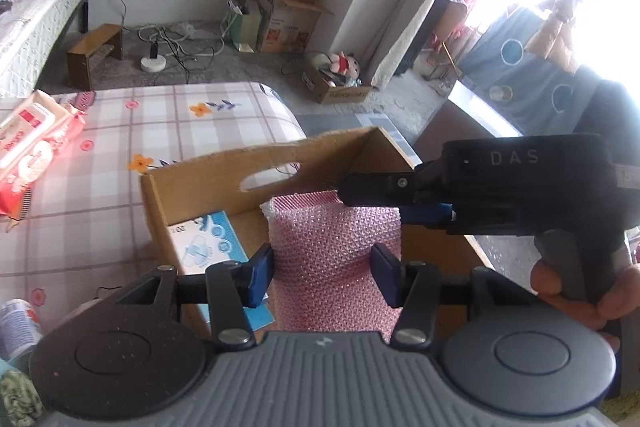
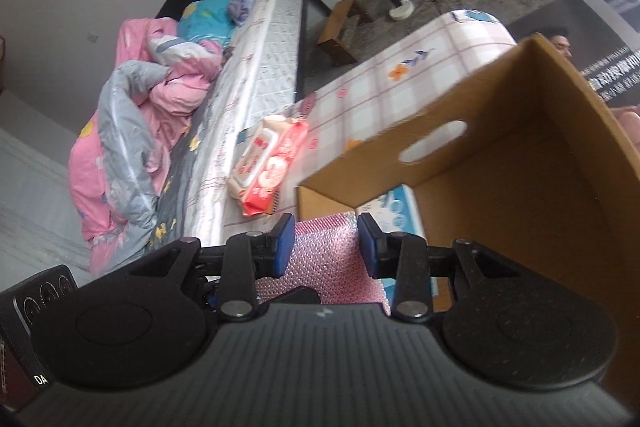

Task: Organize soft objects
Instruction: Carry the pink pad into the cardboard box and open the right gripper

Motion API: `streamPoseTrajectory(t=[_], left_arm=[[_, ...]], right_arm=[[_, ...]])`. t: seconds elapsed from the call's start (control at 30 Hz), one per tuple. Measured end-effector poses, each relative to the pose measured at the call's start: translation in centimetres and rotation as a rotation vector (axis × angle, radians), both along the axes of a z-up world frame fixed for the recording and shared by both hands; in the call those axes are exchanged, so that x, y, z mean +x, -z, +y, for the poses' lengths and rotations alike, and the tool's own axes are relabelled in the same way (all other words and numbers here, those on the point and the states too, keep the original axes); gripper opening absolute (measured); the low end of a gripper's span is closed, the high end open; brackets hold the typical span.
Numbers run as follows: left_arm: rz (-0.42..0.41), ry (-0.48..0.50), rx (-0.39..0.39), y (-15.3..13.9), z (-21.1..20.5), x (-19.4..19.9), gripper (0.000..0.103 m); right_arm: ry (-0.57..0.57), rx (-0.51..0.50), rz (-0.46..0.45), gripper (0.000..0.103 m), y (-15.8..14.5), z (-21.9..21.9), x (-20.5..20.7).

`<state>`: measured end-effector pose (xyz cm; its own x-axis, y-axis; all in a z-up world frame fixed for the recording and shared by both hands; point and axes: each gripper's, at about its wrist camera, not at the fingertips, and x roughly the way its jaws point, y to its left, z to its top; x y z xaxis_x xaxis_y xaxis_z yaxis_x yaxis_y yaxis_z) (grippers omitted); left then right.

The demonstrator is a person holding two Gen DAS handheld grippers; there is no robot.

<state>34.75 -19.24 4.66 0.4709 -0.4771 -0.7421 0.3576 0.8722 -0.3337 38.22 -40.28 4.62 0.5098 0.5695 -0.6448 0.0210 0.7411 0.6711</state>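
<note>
A sheet of pink bubble wrap (image 1: pixel 326 227) hangs over an open cardboard box (image 1: pixel 224 167), which stands on a checked bedsheet. My left gripper (image 1: pixel 322 275) is shut on the wrap's near part, with a blue pad pressing on each side. In the left wrist view the right gripper's black finger (image 1: pixel 380 187) clamps the wrap's far edge. In the right wrist view my right gripper (image 2: pixel 326 247) is shut on the same pink wrap (image 2: pixel 320 269), just at the box (image 2: pixel 520 131) rim. A blue-and-white pack (image 1: pixel 208 239) lies inside the box.
A red-and-white pack of wipes (image 1: pixel 36 147) lies on the checked sheet (image 1: pixel 160 115) left of the box. Another bed carries a pink quilt (image 2: pixel 140 107). Cables, a power strip (image 1: pixel 154 63) and floor boxes with a plush toy (image 1: pixel 344 63) lie beyond. A hand (image 1: pixel 576 291) holds the right gripper.
</note>
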Motion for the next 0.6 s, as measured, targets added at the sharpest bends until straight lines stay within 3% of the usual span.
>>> streamPoseTrajectory(t=[0.17, 0.3, 0.43, 0.6], left_arm=[[0.056, 0.027, 0.090, 3.7, -3.9, 2.7, 0.059], [0.049, -0.029, 0.163, 5.3, -4.6, 4.3, 0.067], [0.029, -0.052, 0.156, 4.5, -3.6, 4.7, 0.069], [-0.026, -0.067, 0.154, 2.1, -1.8, 3.6, 0.069]], right_arm=[[0.050, -0.023, 0.066, 0.034, 4.6, -3.3, 1.9], [0.076, -0.028, 0.108, 0.034, 8.5, -3.7, 4.6], [0.093, -0.060, 0.116, 0.034, 11.4, -3.3, 5.9], [0.111, -0.064, 0.118, 0.034, 12.4, -3.3, 6.0]])
